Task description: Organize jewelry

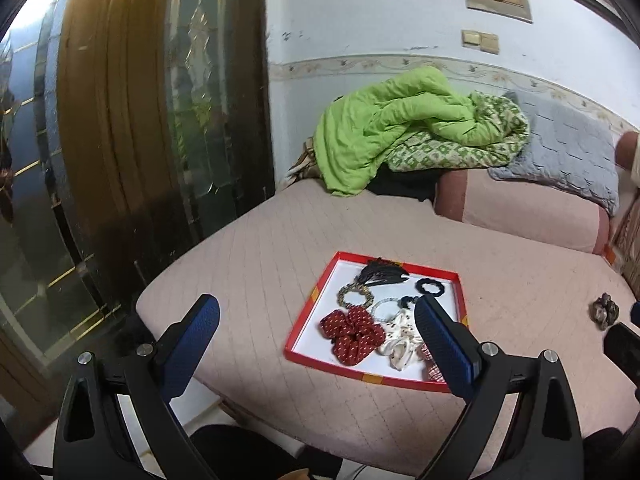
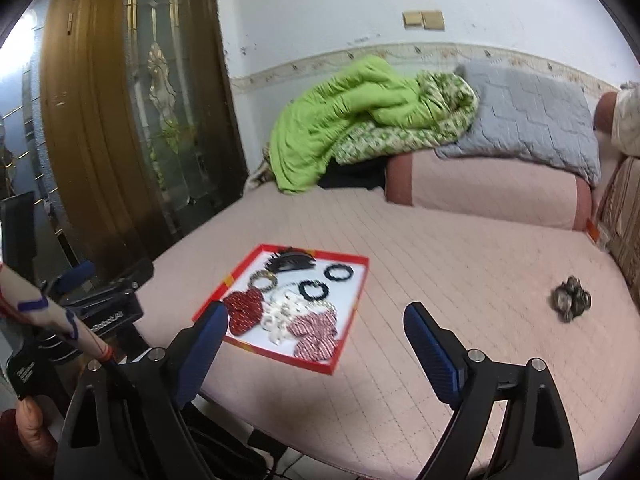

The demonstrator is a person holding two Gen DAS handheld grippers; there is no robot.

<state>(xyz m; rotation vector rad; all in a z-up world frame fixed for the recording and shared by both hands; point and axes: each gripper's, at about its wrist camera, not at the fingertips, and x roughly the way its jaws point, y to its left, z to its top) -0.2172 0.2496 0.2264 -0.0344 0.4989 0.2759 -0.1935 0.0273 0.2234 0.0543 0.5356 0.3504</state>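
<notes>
A tray [image 2: 348,320] lies on the bed [image 2: 460,280], near its front edge and toward the door [image 2: 120,120] side. Inside the tray, several scrunchies [image 2: 244,312] lie at the front and a hair clip [image 2: 292,262] at the back. One more scrunchie [image 2: 570,298] lies alone on the bed, well apart to the right. Behind, a blanket [image 2: 340,112] and a pillow [image 2: 528,120] are against the wall.

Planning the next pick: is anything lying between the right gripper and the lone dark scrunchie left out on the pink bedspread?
Nothing visible does. The dark mottled scrunchie lies alone on the pink quilted bedspread, right of the red-rimmed tray. Only bare bedspread separates it from the open right gripper.
</notes>
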